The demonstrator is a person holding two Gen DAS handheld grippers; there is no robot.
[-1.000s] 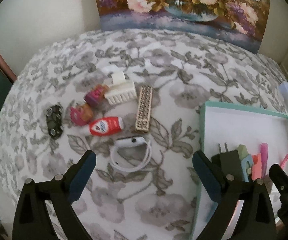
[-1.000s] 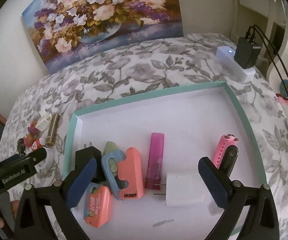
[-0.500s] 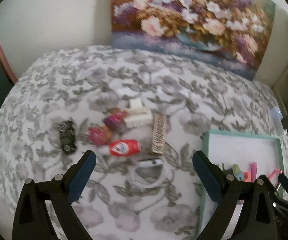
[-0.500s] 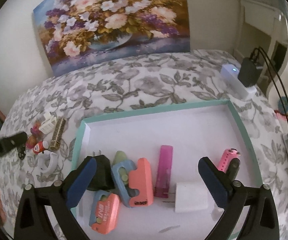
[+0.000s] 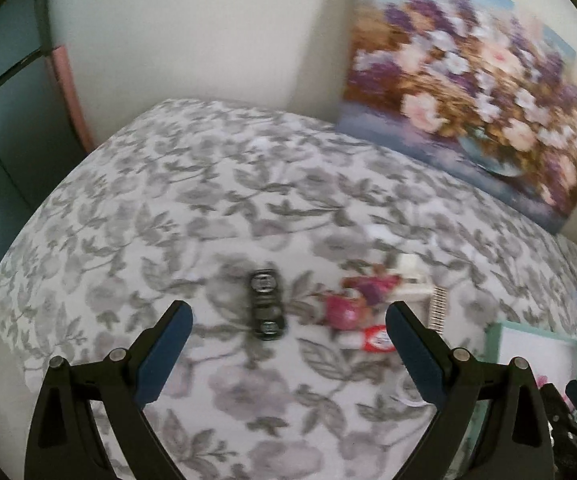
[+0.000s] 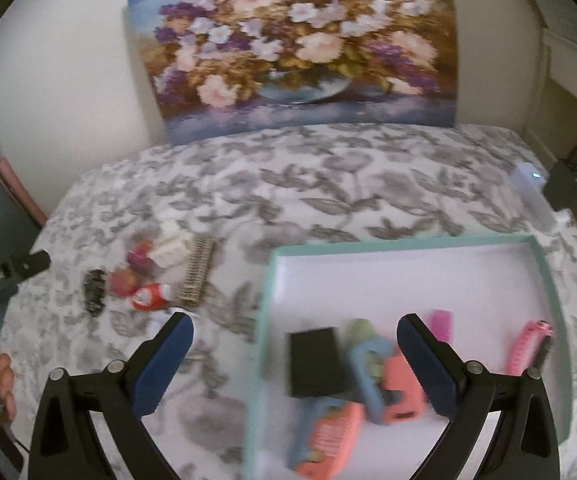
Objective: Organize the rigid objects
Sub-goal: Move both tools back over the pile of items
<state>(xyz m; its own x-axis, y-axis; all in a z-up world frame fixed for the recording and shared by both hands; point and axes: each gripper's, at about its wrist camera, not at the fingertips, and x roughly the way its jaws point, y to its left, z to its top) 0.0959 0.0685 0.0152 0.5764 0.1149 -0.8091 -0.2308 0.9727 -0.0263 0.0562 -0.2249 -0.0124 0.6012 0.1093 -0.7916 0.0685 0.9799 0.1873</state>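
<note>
A black hair clip [image 5: 266,305] lies on the flowered bedspread, ahead of my open, empty left gripper [image 5: 288,344]. To its right lie a pink toy [image 5: 342,308], a red bottle [image 5: 376,338], a white comb [image 5: 412,280] and a studded bar clip [image 5: 437,307]. The same group shows in the right wrist view: hair clip [image 6: 94,290], red bottle [image 6: 150,298], bar clip [image 6: 197,278]. My right gripper [image 6: 294,364] is open and empty above the left edge of the teal tray [image 6: 408,242], which holds a black charger [image 6: 315,362], salmon and blue pieces and a pink knife [image 6: 528,346].
A flower painting [image 6: 300,48] leans on the wall behind the bed. A white power strip [image 6: 534,192] with a black plug sits at the right edge. The left gripper's tip [image 6: 24,266] shows at the far left. The bed's left edge drops off near a dark cabinet [image 5: 0,120].
Both grippers swung left. The left view now centres on the black hair clip, with the tray at its right edge. The right view now takes in the loose items left of the tray.
</note>
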